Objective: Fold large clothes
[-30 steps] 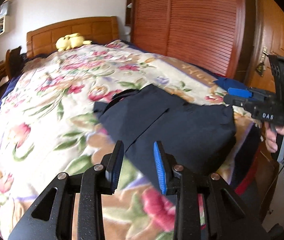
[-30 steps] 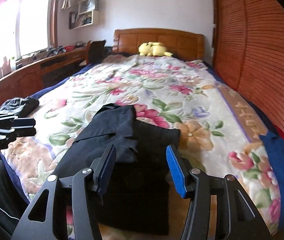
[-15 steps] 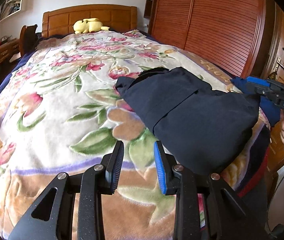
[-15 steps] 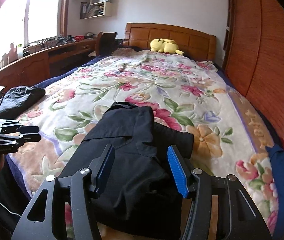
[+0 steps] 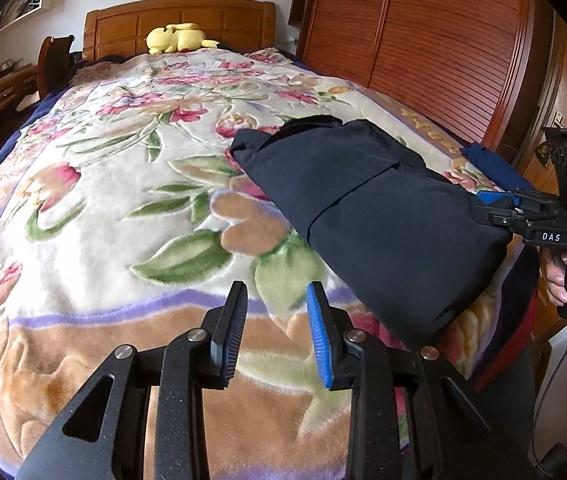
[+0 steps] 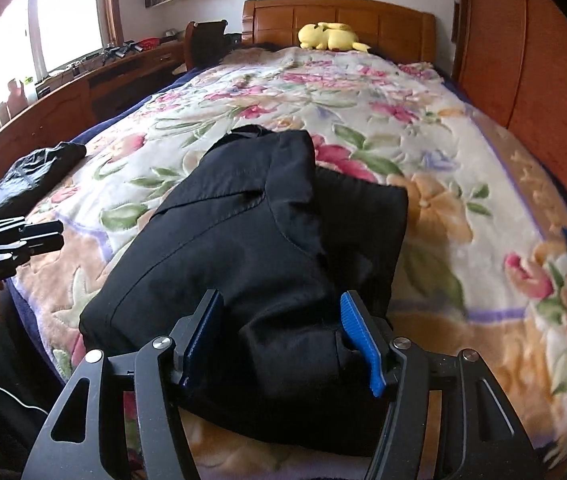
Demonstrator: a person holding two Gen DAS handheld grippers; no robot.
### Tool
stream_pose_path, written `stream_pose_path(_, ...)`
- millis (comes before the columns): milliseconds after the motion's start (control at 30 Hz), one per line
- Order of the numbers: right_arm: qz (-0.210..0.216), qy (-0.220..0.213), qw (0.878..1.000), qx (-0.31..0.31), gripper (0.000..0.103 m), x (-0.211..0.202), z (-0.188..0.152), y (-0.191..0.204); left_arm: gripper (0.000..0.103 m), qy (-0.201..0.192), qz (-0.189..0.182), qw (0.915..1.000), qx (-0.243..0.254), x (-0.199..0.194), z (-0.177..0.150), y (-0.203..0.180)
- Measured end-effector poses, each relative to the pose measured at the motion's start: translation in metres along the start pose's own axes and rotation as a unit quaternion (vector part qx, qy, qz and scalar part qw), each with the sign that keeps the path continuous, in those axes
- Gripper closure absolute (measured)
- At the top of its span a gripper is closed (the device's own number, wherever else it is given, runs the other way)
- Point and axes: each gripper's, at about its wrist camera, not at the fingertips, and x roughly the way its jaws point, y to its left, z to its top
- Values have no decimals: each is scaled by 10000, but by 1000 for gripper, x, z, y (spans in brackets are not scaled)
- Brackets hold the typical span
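A: Where is the garment?

B: The dark folded garment [image 5: 367, 208] lies on the flowered blanket [image 5: 103, 208] at the foot end of the bed, far from the wooden headboard [image 5: 179, 20]. Its lower end hangs a little past the blanket's edge.

A: And the left tool?

B: The left tool [image 5: 277, 332] hovers over bare blanket beside the garment, on the side away from the wardrobe doors [image 5: 423, 40]. Its fingers stand apart with nothing between them.

A: The right tool?

B: In its own view the right tool [image 6: 279, 344] sits at the garment's near end, fingers spread wide, with a bunched fold of dark cloth lying between them. The blue pad [image 6: 357, 336] touches the cloth on one side. I cannot tell whether the other finger touches it.

A: Anything else on the bed?

B: A yellow plush toy [image 6: 329, 36] rests against the headboard, and another dark bundle of clothing [image 6: 35, 172] lies at the blanket's window-side edge.
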Motion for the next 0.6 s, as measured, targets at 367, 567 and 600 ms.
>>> stream_pose_path(367, 331, -416, 9981, -323, 92, -28, -7, -1, 71, 6, -160, 9998, 127, 9, 7, -14)
stream_pose_path(567, -225, -775, 9967, -117, 93, -52, -19, -24, 71, -63, -311, 9990, 306, 15, 25, -29)
stream_pose_path(600, -333, -692, 9970, -22, 93, -46, -26, -31, 71, -69, -334, 9989, 329, 16, 28, -31)
